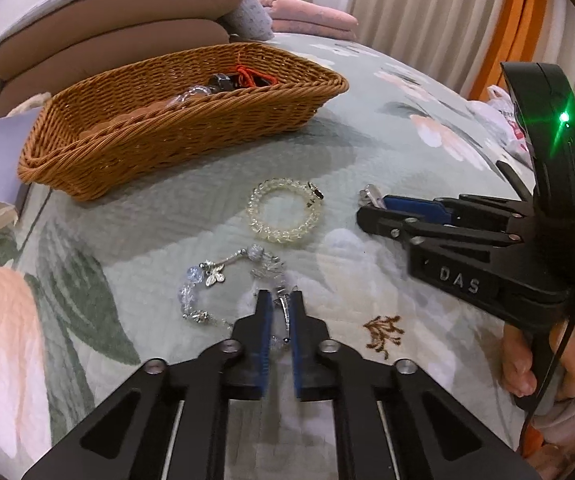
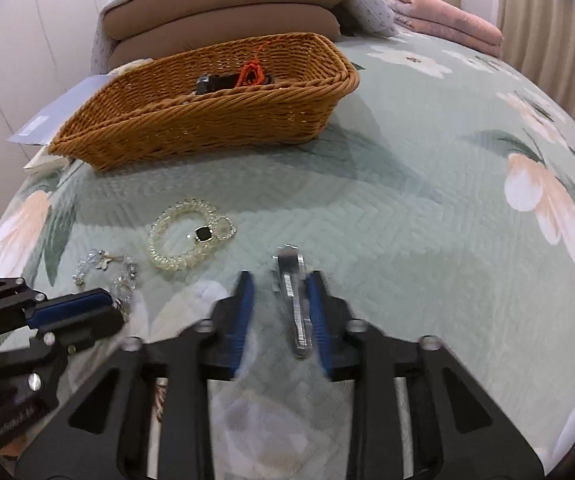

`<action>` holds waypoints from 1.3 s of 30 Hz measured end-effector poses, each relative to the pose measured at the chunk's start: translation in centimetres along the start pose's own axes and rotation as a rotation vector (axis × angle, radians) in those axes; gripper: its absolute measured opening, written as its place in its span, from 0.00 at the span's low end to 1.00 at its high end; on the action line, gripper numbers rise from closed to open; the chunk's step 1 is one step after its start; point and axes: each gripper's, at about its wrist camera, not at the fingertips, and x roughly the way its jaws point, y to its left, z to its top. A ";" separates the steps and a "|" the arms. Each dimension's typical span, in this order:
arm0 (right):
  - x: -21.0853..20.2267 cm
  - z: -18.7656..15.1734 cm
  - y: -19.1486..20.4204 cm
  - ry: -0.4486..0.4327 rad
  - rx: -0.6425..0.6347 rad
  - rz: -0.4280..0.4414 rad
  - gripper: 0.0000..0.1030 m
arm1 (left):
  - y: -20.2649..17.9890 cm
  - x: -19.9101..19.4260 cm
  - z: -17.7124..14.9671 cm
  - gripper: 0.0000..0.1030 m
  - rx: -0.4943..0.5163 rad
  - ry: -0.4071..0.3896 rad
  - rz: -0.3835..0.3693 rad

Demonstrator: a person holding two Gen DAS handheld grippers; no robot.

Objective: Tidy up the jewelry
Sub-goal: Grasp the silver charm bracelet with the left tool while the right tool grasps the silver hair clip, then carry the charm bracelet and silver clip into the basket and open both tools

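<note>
Here the left gripper [image 1: 280,300] is clamped on the silver charm bracelet [image 1: 227,280], its blue pads pinching the band on the floral quilt [image 1: 367,160]. Just ahead of it lies the clear bead bracelet [image 1: 285,212]. The right gripper [image 2: 281,284] stands slightly apart around a silver hair clip [image 2: 293,300], which touches the right pad only (frame blurred, so a firm grip cannot be told). Farther ahead of both sits the wicker basket [image 1: 159,140], holding dark beads and an orange cord [image 1: 247,74].
</note>
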 end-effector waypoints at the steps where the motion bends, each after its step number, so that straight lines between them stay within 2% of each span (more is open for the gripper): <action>1: -0.2 -0.1 -0.2 -0.002 -0.001 0.010 0.15 | -0.1 -0.1 -0.1 0.05 0.007 -0.002 0.007; 6: -0.7 -0.6 -0.6 0.001 -0.013 0.055 0.15 | -1.0 -1.0 -1.0 0.02 0.025 -0.008 0.003; 13: -3.3 -1.2 -1.6 -0.032 0.018 0.170 0.15 | 0.9 -3.9 -1.5 0.02 -0.091 -0.060 -0.154; 18: -5.7 -1.1 -2.4 -0.070 0.019 0.187 0.15 | 2.9 -6.9 -0.1 0.02 -0.173 -0.134 -0.284; 22: -7.6 -0.6 -2.4 -0.105 0.010 0.200 0.15 | 3.8 -9.2 0.9 0.02 -0.196 -0.185 -0.333; 27: -9.2 1.3 -1.6 -0.141 -0.031 0.215 0.15 | 4.2 -10.7 2.8 0.02 -0.190 -0.228 -0.315; 33: -9.7 6.6 0.1 -0.185 -0.090 0.231 0.15 | 6.1 -11.5 6.7 0.02 -0.200 -0.289 -0.247; 35: -9.0 9.2 0.6 -0.189 -0.091 0.240 0.15 | 7.1 -11.4 8.3 0.02 -0.217 -0.308 -0.234; 39: -5.5 13.6 1.7 -0.140 -0.076 0.299 0.15 | 9.1 -10.0 11.3 0.02 -0.264 -0.339 -0.189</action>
